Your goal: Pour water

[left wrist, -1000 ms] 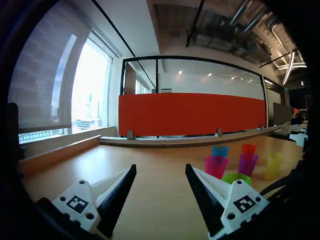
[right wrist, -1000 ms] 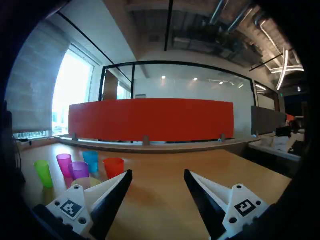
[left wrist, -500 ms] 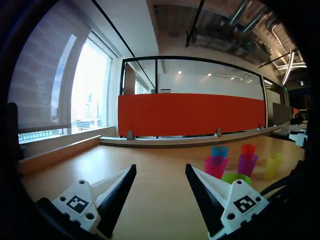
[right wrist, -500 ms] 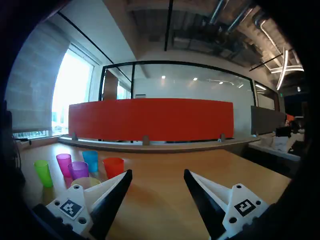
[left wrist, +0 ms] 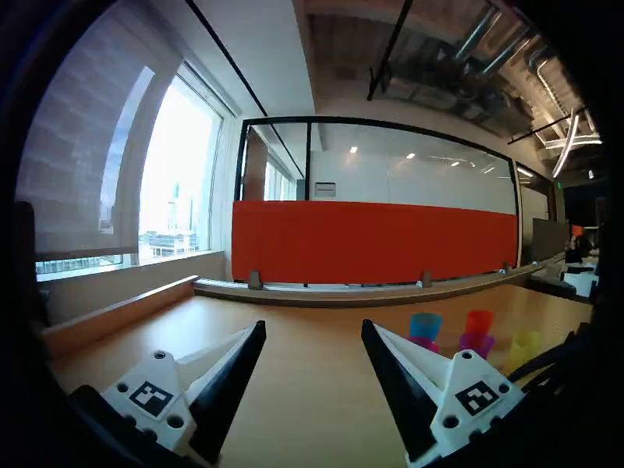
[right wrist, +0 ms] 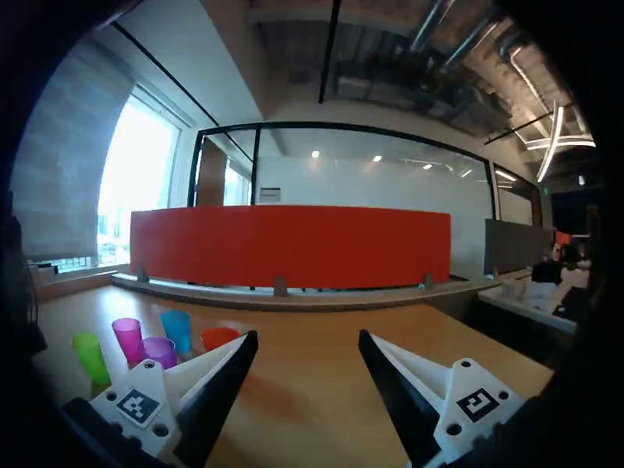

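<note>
The cups are small, bright plastic ones that you can partly see through. They stand close together in a little bunch on the wooden table (left wrist: 312, 398).

In the left gripper view the bunch is on the right side, past the gripper's finger. There is a blue cup (left wrist: 426, 325), an orange cup (left wrist: 478, 321), a purple cup (left wrist: 476, 343) and a yellow cup (left wrist: 524, 349). A bit of a pink cup (left wrist: 427, 343) peeks out under the blue one. The finger hides the bottoms of some cups.

In the right gripper view the bunch is on the left side. A green cup (right wrist: 90, 357) stands farthest left, then the pink cup (right wrist: 127, 337), the purple cup (right wrist: 158, 351), the blue cup (right wrist: 176, 329) and the orange cup (right wrist: 218, 337). All 5 stand upright. I cannot tell if any cup has water in it.

The left gripper (left wrist: 312, 326) has its 2 fingers spread wide, with nothing between them but bare table. The right gripper (right wrist: 306, 335) is spread wide too and holds nothing. Both are well apart from the cups.

Behind the table is a long red wall (left wrist: 374, 240), and a big bright window (left wrist: 175, 187) is on the left.
</note>
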`<act>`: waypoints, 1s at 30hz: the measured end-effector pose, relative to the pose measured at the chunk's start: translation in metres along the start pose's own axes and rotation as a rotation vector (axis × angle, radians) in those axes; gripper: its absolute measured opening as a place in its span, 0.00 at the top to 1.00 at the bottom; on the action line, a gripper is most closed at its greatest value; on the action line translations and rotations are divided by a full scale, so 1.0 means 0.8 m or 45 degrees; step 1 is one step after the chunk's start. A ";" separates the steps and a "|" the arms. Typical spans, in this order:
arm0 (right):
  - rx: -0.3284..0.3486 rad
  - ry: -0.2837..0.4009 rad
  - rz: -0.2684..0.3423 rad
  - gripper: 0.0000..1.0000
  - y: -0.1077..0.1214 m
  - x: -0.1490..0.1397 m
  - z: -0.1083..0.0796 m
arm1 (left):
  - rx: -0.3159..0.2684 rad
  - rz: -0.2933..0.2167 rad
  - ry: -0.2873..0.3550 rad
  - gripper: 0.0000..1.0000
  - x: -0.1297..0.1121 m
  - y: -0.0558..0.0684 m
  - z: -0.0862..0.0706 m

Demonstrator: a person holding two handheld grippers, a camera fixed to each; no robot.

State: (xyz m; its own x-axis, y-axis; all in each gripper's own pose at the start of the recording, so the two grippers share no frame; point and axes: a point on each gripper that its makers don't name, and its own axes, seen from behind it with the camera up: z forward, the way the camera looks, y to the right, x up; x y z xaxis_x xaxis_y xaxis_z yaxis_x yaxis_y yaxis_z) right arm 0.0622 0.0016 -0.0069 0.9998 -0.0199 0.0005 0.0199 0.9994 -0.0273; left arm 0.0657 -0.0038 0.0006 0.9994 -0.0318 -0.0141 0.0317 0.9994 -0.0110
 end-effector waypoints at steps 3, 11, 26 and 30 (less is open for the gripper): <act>-0.009 -0.006 -0.002 0.00 0.001 0.030 -0.003 | -0.015 0.016 -0.030 0.09 0.018 0.004 -0.003; -0.014 -0.035 0.009 0.00 -0.002 0.107 -0.003 | -0.045 0.047 -0.080 0.09 0.088 0.014 -0.006; 0.018 -0.045 0.011 0.00 -0.012 0.189 -0.003 | -0.140 0.095 -0.158 0.09 0.141 0.038 -0.005; 0.030 -0.046 0.016 0.00 -0.012 0.196 -0.005 | -0.170 0.102 -0.180 0.09 0.142 0.049 -0.008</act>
State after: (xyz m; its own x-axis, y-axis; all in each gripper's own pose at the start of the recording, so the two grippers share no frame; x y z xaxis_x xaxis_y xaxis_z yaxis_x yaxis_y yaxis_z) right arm 0.2184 -0.0111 -0.0108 0.9993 -0.0067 0.0364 0.0069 1.0000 -0.0038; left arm 0.1804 0.0316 -0.0079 0.9911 0.0589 0.1197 -0.0408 0.9881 -0.1483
